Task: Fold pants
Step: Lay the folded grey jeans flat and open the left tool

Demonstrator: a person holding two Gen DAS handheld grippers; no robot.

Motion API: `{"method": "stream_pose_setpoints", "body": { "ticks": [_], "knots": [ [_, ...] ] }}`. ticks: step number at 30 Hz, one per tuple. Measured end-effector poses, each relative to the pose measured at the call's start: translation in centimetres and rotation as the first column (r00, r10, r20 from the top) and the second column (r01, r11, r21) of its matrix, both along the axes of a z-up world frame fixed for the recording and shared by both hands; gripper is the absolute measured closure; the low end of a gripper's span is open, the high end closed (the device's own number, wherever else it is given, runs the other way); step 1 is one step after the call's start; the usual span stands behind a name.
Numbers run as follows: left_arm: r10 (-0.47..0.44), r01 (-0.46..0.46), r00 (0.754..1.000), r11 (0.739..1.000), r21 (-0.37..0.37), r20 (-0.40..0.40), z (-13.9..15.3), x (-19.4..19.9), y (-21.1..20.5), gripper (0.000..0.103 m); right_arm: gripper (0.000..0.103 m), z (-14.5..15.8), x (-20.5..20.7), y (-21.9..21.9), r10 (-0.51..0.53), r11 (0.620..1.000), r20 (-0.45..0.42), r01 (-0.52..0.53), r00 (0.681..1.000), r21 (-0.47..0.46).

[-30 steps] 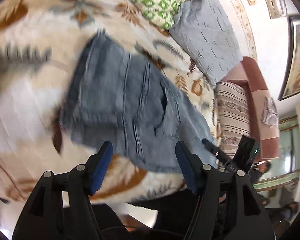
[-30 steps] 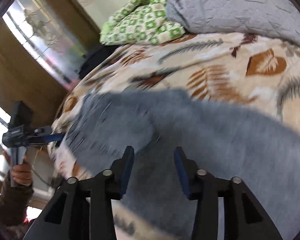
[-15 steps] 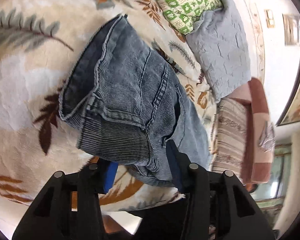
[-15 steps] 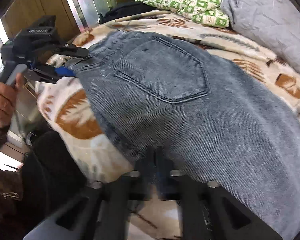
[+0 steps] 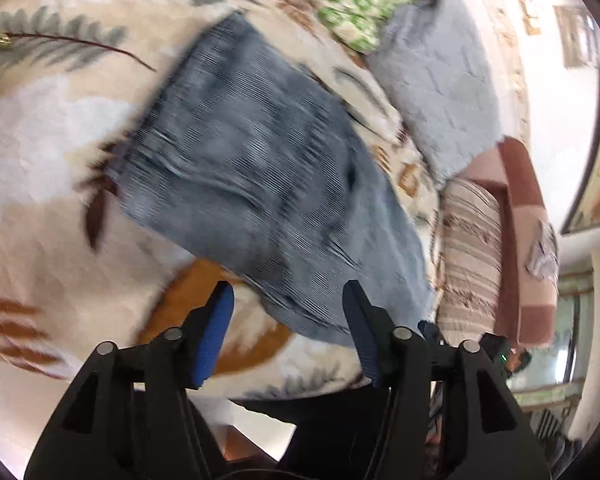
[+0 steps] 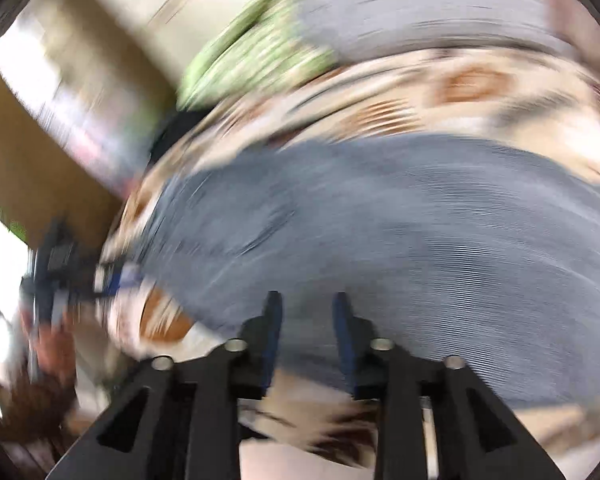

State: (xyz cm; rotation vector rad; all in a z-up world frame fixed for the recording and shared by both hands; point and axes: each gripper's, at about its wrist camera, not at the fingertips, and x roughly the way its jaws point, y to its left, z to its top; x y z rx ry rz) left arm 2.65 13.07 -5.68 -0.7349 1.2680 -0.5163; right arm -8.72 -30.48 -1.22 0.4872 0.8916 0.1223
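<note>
Broadly, from biggest to smallest:

Bed: a cream blanket [image 5: 52, 208] with brown and grey leaf print covers it and carries everything else.

Pants: blue-grey corduroy pants [image 5: 260, 184] lie spread on the blanket, touching neither claw; in the right wrist view the cloth [image 6: 400, 232] fills the middle, badly blurred.

Grey quilt: a quilted grey cover [image 5: 440, 92] lies at the far side of the bed, beside the green-and-white patterned pillow [image 5: 352, 4].

Left claw: the left claw [image 5: 288, 300] is released, blue pads wide apart and bare, just short of the near edge of the pants.

Right claw: the right claw [image 6: 305, 308] is released too, a clear gap between its pads, with the pants just ahead of them.
</note>
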Motion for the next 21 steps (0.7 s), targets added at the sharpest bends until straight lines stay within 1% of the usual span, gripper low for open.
{"method": "stream_pose_setpoints", "body": {
  "ticks": [1, 3, 4, 6, 8, 10, 12, 13, 14, 16, 17, 18, 19, 20, 21],
  "knots": [
    [-0.024, 0.024, 1.0, 1.0, -0.01, 0.003, 0.1, -0.3, -0.8, 0.045, 0.07, 0.0, -1.7, -3.3, -0.103, 0.994, 0.002, 0.103, 0.995, 0.022],
    [-0.064, 0.064, 0.998, 0.998, -0.001, 0.006, 0.3, -0.5, -2.3, 0.042, 0.07, -0.3, -4.9, -8.2, -0.251, 0.967, 0.002, 0.251, 0.968, 0.052],
    [-0.079, 0.079, 0.997, 0.997, 0.019, 0.004, 0.2, -0.4, -3.0, 0.042, 0.07, -0.7, -6.9, -11.0, -0.333, 0.94, -0.006, 0.333, 0.943, 0.07],
    [-0.081, 0.082, 0.997, 0.996, 0.041, -0.018, -0.3, 0.0, -3.9, 0.042, 0.07, -1.5, -9.7, -14.5, -0.441, 0.889, -0.029, 0.442, 0.897, 0.121],
    [-0.069, 0.072, 0.996, 0.996, 0.049, -0.058, -1.3, 0.7, -4.7, 0.042, 0.069, -2.8, -12.1, -17.4, -0.526, 0.824, -0.049, 0.524, 0.849, 0.215],
    [-0.048, 0.054, 0.995, 0.996, 0.075, -0.083, -2.0, 1.3, -5.0, 0.042, 0.069, -3.6, -12.8, -18.6, -0.55, 0.792, -0.049, 0.539, 0.834, 0.287],
    [-0.035, 0.044, 0.994, 0.995, 0.095, -0.099, -2.4, 1.6, -5.2, 0.042, 0.069, -4.1, -12.5, -18.8, -0.54, 0.787, -0.032, 0.518, 0.841, 0.335],
    [-0.026, 0.037, 0.994, 0.994, 0.099, -0.105, -2.6, 1.7, -5.2, 0.042, 0.069, -4.2, -11.9, -18.9, -0.532, 0.79, -0.032, 0.51, 0.846, 0.341],
    [-0.022, 0.032, 0.994, 0.994, 0.1, -0.107, -2.7, 1.7, -5.2, 0.044, 0.069, -4.3, -11.3, -18.8, -0.532, 0.793, -0.039, 0.514, 0.846, 0.327],
    [-0.004, 0.016, 0.994, 0.994, 0.112, -0.107, -2.5, 2.0, -5.1, 0.05, 0.069, -4.6, -10.3, -18.7, -0.532, 0.794, -0.058, 0.522, 0.845, 0.311],
    [0.0, 0.013, 0.995, 0.993, 0.12, -0.102, -2.3, 2.1, -5.1, 0.065, 0.074, -4.7, -10.0, -18.8, -0.531, 0.794, -0.068, 0.524, 0.845, 0.308],
    [0.003, 0.01, 0.995, 0.991, 0.131, -0.098, -1.9, 2.1, -5.0, 0.074, 0.081, -4.7, -9.8, -18.7, -0.528, 0.796, -0.066, 0.52, 0.847, 0.311],
    [0.008, 0.004, 0.995, 0.992, 0.126, -0.095, -1.5, 1.9, -4.8, 0.075, 0.103, -4.3, -9.8, -18.6, -0.516, 0.797, -0.046, 0.5, 0.855, 0.339],
    [0.01, 0.001, 0.996, 0.993, 0.12, -0.09, -1.3, 1.8, -4.6, 0.076, 0.103, -4.1, -10.3, -18.4, -0.508, 0.797, -0.026, 0.481, 0.861, 0.365],
    [0.011, 0.0, 0.997, 0.991, 0.131, -0.082, -1.0, 1.6, -4.4, 0.078, 0.103, -3.4, -10.7, -18.1, -0.499, 0.801, 0.004, 0.459, 0.867, 0.385]
  ]
}}
